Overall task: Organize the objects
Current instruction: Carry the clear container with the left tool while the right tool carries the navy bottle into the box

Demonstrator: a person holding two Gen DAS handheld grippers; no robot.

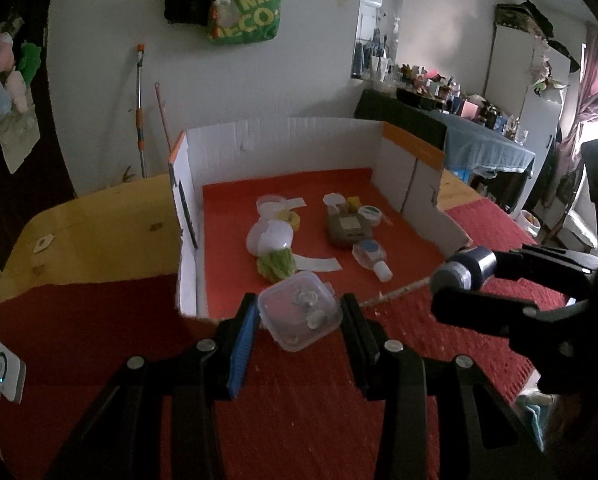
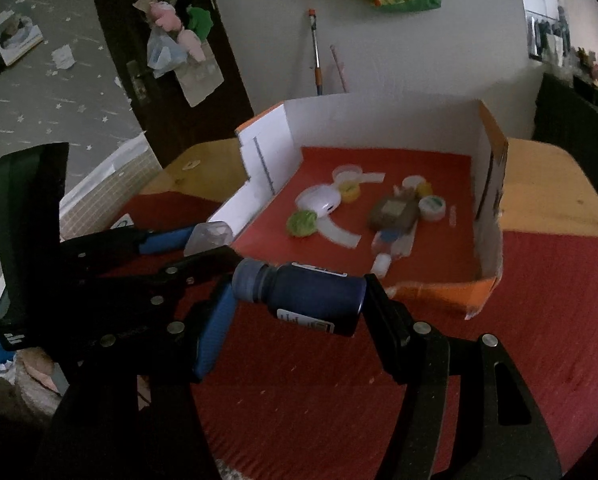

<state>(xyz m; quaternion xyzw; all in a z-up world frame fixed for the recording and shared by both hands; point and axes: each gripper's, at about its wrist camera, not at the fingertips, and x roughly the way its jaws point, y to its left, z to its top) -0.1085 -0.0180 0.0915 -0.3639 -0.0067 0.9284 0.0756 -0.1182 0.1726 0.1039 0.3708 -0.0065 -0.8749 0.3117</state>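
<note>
1. The left tongs (image 1: 299, 320) clamp a small clear lidded container (image 1: 299, 312) across its sides, just before the box (image 1: 279, 136); it looks light, thin-walled, slippery.
2. The right tongs (image 2: 295, 300) clamp a dark blue bottle (image 2: 311, 296) end to end, cap to base, above the desk (image 2: 539, 280); rigid, likely to pivot.

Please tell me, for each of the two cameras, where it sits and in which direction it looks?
Left wrist: sits on the left claw, looking forward and down toward the box; its fingers grip a clear tub; the right claw enters at right.
Right wrist: sits on the right claw, facing the same box; its fingers grip a dark bottle; the left claw enters at left.
Shared: box, both claws, tub, bottle, red cloth.
</note>
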